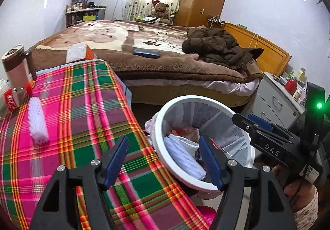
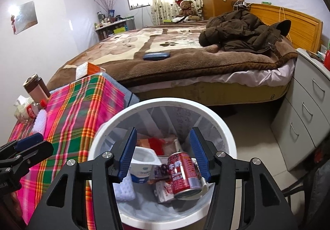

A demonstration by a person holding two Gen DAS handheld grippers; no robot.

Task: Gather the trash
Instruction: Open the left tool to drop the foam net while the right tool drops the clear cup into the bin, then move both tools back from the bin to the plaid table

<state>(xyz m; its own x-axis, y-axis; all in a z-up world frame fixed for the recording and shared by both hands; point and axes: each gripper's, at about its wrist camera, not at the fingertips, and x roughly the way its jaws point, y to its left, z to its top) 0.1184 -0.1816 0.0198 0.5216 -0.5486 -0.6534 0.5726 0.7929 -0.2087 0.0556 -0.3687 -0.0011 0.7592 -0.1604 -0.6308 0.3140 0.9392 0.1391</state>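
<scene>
Brown coat (image 1: 218,48) & blue case (image 1: 146,53) on bed (image 1: 123,61), teddy (image 1: 160,10) behind.

A plaid cloth (image 1: 82,106) is seen — pink, green and orange; a white bin (image 2: 224,127) is lined grey; a red can (image 2: 183,174) — white-lettered.

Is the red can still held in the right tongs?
No: the red can lies loose inside the white bin, and the right tongs stand open above it.

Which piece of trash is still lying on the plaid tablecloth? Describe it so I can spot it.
Find the plaid tablecloth beside the bed. Near its far left edge, just before the bottles, lies a white foam net sleeve. It is the only white, knobbly tube lying flat there.
</scene>
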